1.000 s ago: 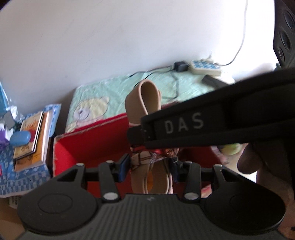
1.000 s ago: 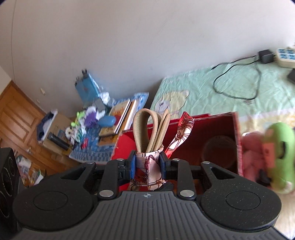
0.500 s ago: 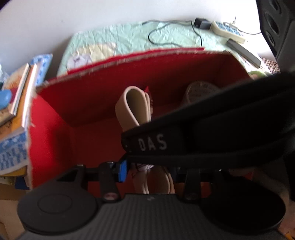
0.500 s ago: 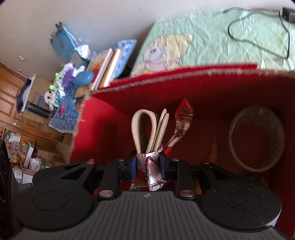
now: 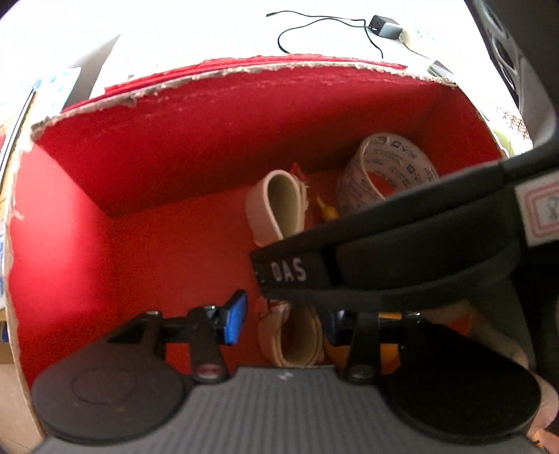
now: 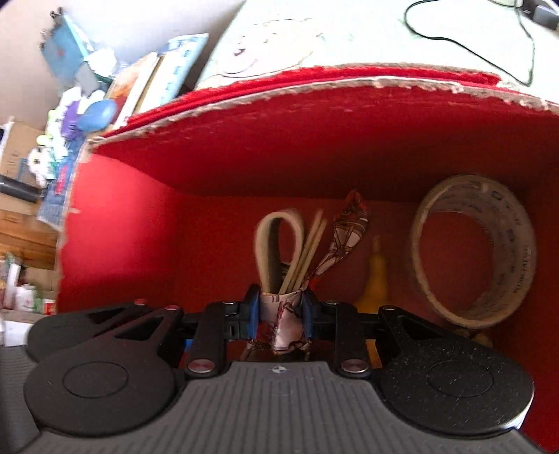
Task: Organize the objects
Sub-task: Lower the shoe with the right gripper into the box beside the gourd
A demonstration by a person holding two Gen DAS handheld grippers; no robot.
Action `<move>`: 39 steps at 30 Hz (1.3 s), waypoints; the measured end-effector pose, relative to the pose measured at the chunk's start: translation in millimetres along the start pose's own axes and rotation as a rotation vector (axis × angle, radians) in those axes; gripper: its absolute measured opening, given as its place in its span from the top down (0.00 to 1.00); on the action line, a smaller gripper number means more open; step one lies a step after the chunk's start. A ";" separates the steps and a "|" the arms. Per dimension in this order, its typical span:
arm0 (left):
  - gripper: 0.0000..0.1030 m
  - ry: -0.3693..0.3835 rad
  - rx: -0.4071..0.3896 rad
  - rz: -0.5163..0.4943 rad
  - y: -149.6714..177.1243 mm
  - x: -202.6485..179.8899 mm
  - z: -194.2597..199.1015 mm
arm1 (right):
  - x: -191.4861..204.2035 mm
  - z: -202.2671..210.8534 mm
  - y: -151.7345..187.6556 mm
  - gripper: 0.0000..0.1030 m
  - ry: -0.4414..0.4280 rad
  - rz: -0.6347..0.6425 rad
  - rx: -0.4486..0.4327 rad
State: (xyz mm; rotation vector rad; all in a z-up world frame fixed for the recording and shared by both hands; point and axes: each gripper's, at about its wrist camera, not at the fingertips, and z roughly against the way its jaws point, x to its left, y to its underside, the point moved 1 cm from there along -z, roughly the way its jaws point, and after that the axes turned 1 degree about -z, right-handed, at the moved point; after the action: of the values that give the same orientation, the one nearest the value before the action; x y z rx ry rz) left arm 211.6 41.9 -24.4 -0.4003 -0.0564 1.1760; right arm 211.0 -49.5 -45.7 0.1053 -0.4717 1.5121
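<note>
A folded beige belt (image 6: 270, 244) wrapped in a patterned red-and-white scarf (image 6: 344, 241) is held low inside a red box (image 6: 314, 139). My right gripper (image 6: 281, 310) is shut on the scarf-wrapped bundle. In the left wrist view the belt (image 5: 279, 206) shows inside the red box (image 5: 209, 132), partly hidden behind the right gripper's black body. My left gripper (image 5: 284, 319) is open; its fingers stand apart on either side of the bundle's lower end.
A roll of tape (image 6: 475, 251) leans in the box's right corner, also in the left wrist view (image 5: 380, 171). A small yellow object (image 6: 375, 279) lies beside it. Books and clutter (image 6: 104, 90) sit left of the box. A cable (image 5: 332, 24) lies on the bed behind.
Both grippers have gone down into the red box with the belt bundle. My left gripper's fingers have spread apart and let go of the bundle.
</note>
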 end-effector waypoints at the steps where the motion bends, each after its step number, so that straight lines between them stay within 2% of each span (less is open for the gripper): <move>1: 0.58 0.002 0.001 0.004 0.4 1.2 -0.2 | -0.8 0.3 0.6 0.74 0.007 -0.004 -0.002; 5: 0.56 0.005 0.005 0.009 2.1 3.2 -0.2 | -3.2 2.8 3.5 0.74 0.012 -0.008 -0.005; 9: 0.43 -0.027 -0.021 -0.008 -2.9 1.2 -2.3 | -7.2 7.6 5.6 0.74 -0.011 -0.011 -0.017; 13: 0.42 -0.059 -0.039 -0.028 -1.0 -0.5 -1.6 | -11.2 15.4 7.7 0.73 -0.039 -0.006 -0.051; 19: 0.42 -0.069 -0.045 -0.034 0.0 1.7 -1.9 | -17.5 20.0 9.4 0.73 -0.038 -0.028 -0.063; 23: 0.39 -0.087 -0.045 -0.042 -1.1 -0.9 -0.8 | -22.3 29.6 11.5 0.73 -0.058 -0.047 -0.109; 39: 0.32 -0.134 -0.060 -0.057 0.2 9.2 -0.3 | -38.7 48.2 20.6 0.73 -0.031 -0.096 -0.241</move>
State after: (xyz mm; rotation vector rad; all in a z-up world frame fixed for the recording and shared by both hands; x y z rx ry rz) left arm 215.1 50.1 -26.3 -0.3701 -0.2192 1.1455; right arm 180.3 -101.1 -20.5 -0.0369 -0.6605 1.3507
